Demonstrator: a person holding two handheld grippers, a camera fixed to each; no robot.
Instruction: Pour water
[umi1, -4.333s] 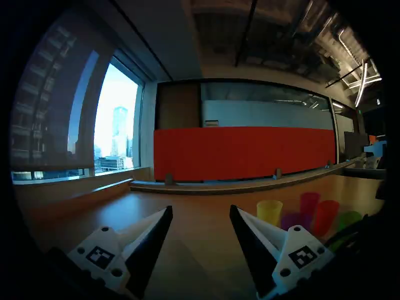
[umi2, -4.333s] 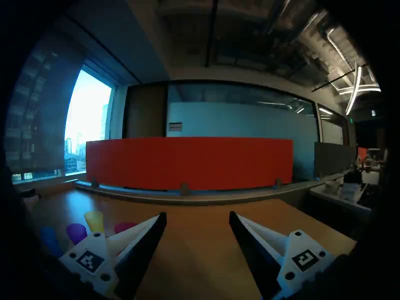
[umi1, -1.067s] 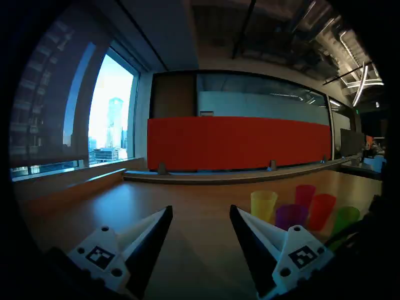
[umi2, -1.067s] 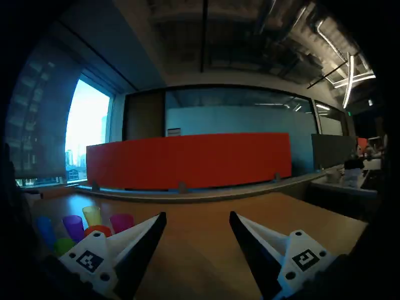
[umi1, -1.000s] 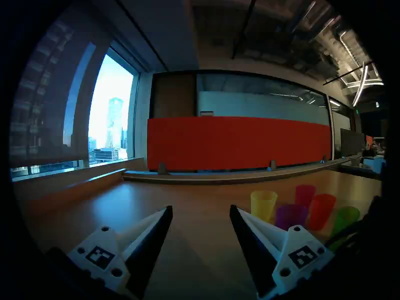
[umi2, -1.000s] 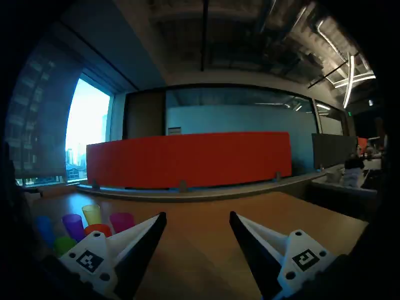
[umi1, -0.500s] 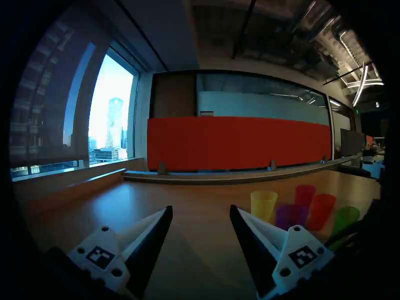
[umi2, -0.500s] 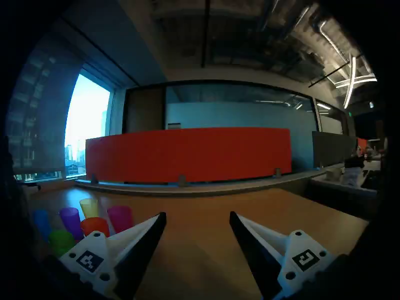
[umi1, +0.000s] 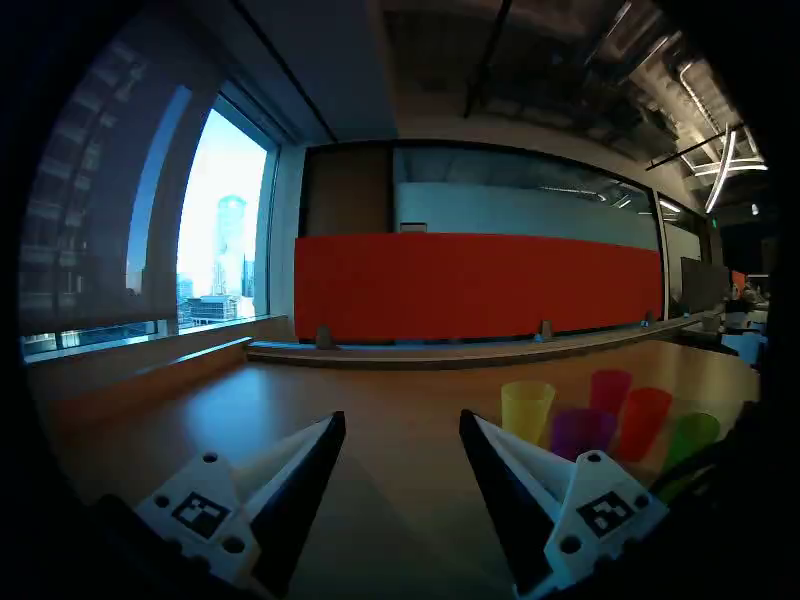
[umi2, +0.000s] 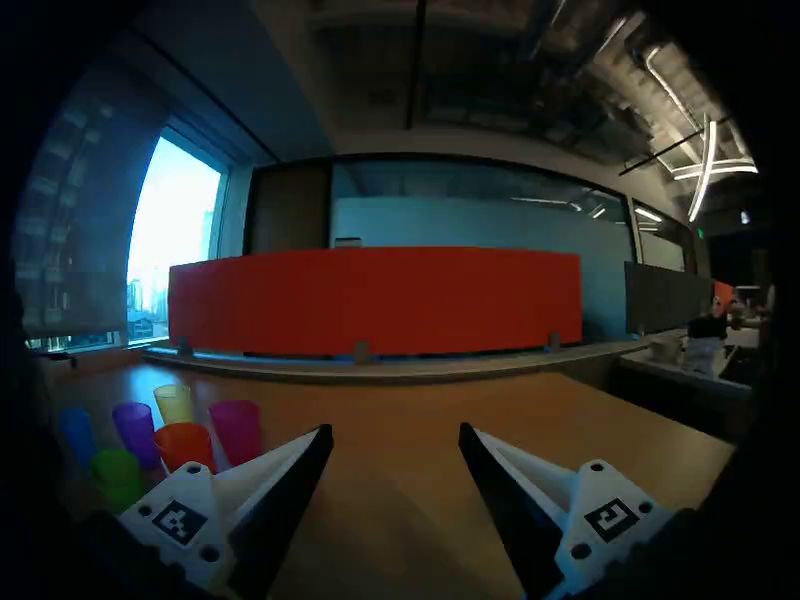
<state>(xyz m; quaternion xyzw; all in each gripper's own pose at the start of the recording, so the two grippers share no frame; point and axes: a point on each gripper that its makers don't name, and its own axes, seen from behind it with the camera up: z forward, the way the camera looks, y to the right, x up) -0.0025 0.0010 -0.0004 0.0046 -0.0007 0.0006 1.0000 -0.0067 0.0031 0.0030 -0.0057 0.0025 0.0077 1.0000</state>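
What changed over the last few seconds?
The right gripper has tilted down slightly, so more of the cups show at its lower left. The left gripper shifted a little early on, then held. Both stay open and empty; the cups stand untouched on the table.

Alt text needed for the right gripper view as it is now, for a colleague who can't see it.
The right gripper, open and empty, points across a wooden table. At the left stand a blue cup, purple cup, yellow cup, pink cup, orange cup and green cup, clustered together. A red partition lines the far edge.
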